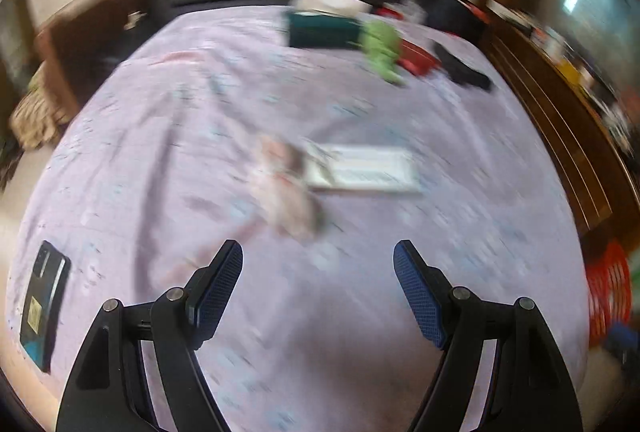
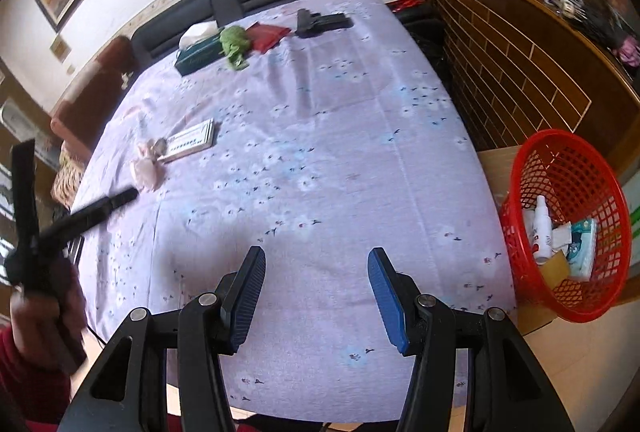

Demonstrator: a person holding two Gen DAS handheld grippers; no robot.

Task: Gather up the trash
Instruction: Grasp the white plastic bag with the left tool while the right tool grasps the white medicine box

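A crumpled pinkish tissue [image 1: 286, 188] lies mid-bed, touching a flat white box [image 1: 366, 172]; both also show in the right wrist view, the tissue [image 2: 148, 166] and the box [image 2: 191, 142]. My left gripper [image 1: 318, 260] is open and empty, above the bed a little short of the tissue; the view is motion-blurred. It shows at the left edge of the right wrist view [image 2: 120, 198]. My right gripper [image 2: 316, 266] is open and empty over the bed's near edge. A red mesh basket [image 2: 600, 176] at right holds a white bottle [image 2: 542, 232] and packets.
A phone [image 1: 44, 304] lies near the bed's left edge. At the far end lie a teal tissue box [image 2: 198, 52], a green cloth [image 2: 234, 44], a red pouch [image 2: 268, 34] and a black object [image 2: 320, 22]. A wooden cabinet [image 2: 520, 64] runs along the right.
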